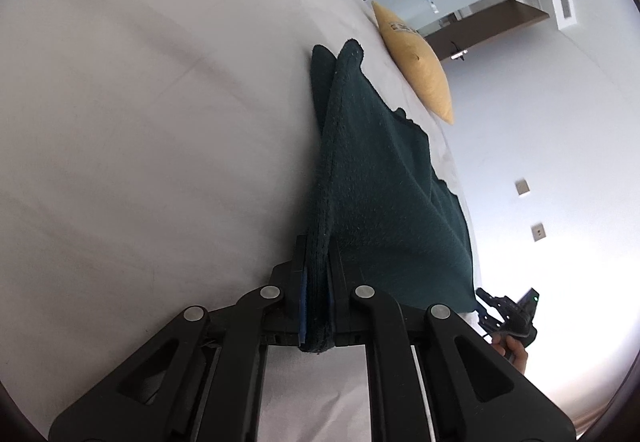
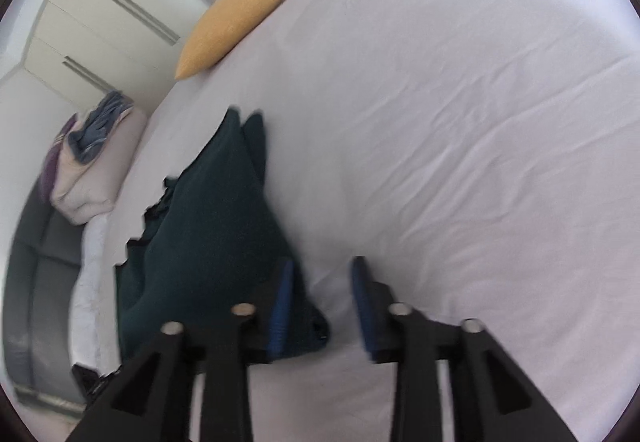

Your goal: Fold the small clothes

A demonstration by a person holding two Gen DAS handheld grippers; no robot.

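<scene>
A dark green fleece garment lies stretched over the white bed sheet. My left gripper is shut on a doubled edge of it, the cloth pinched between the blue pads. In the right wrist view the same garment lies to the left. My right gripper is open, its blue pads apart, with a corner of the garment lying by the left pad, not pinched. The right gripper also shows in the left wrist view, at the garment's lower right.
A yellow cushion lies at the far bed edge, also in the right wrist view. A pile of folded clothes sits on a dark sofa left of the bed. White wardrobe doors stand behind. The sheet is wrinkled.
</scene>
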